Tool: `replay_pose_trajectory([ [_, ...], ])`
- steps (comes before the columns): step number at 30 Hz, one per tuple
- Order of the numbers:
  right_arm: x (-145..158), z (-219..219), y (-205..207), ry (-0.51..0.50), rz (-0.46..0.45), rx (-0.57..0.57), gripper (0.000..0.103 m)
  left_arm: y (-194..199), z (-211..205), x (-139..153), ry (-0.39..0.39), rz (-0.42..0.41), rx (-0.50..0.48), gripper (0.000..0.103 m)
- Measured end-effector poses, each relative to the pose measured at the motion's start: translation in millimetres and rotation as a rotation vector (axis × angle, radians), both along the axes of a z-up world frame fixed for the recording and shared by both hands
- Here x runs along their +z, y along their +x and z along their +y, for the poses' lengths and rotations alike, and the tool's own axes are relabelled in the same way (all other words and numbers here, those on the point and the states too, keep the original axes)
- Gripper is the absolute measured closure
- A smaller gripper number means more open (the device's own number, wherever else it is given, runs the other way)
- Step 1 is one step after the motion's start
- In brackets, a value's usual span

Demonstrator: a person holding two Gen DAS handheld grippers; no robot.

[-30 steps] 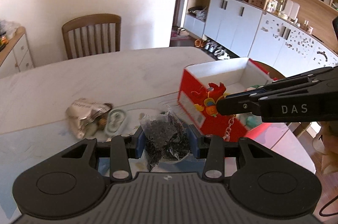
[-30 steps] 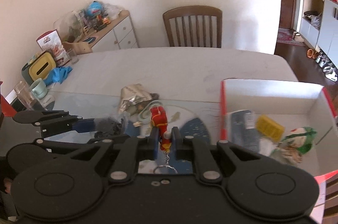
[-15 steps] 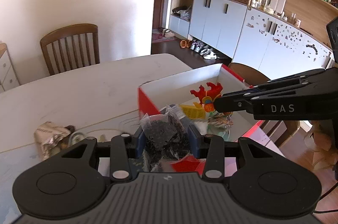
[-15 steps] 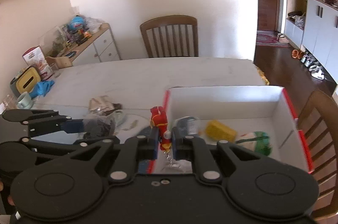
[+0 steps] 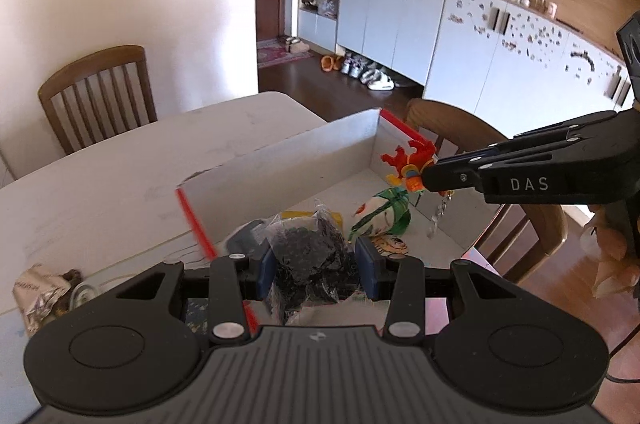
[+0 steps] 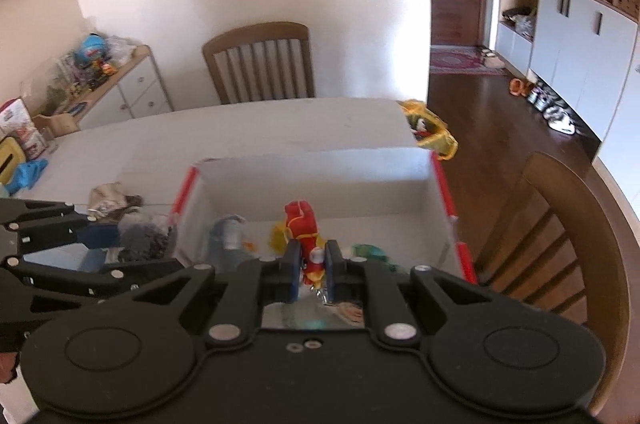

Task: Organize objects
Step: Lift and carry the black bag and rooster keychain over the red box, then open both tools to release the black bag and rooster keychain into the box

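Note:
A red-edged white cardboard box point(image 5: 288, 160) point(image 6: 320, 168) stands on the pale table. My left gripper point(image 5: 316, 266) is shut on a clear bag of dark bits point(image 5: 312, 252), which hangs over the box's near left corner. My right gripper point(image 6: 312, 264) is shut on a red and yellow toy keychain point(image 6: 302, 224) point(image 5: 408, 164), held above the box's inside, its chain dangling below. In the box lie a green and white packet point(image 5: 384, 216), a yellow item point(image 5: 296, 215) and a grey-blue pouch point(image 6: 226, 232).
A crumpled silver wrapper point(image 5: 38, 290) point(image 6: 106, 196) lies on the table left of the box. Wooden chairs stand at the far side point(image 6: 260, 60) and close by the box's right end point(image 6: 560, 236). A yellow bag point(image 6: 430, 132) sits past the table's far corner.
Both grippers have swung to the right with their loads, from over the table beside the box to over the box itself. The wrapper has slid towards the left edge of both views.

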State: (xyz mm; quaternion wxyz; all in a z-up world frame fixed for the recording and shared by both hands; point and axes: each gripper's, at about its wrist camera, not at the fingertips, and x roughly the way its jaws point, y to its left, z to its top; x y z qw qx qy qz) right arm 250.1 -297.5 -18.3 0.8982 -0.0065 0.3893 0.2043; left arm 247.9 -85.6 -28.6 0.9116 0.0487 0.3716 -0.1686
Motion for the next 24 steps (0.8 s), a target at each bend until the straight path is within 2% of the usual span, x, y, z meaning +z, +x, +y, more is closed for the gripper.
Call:
replay_pose_trajectory([
  [12,-44,-29,19,-0.057,0.080,-0.031,0.092,51,-49,-43,0.072,0.114,-0.041,0.062],
  [24,-71,-20,28,-0.102,0.145,0.050,0.092,92,-64,-74,0.144,0.175,-0.024,0.062],
])
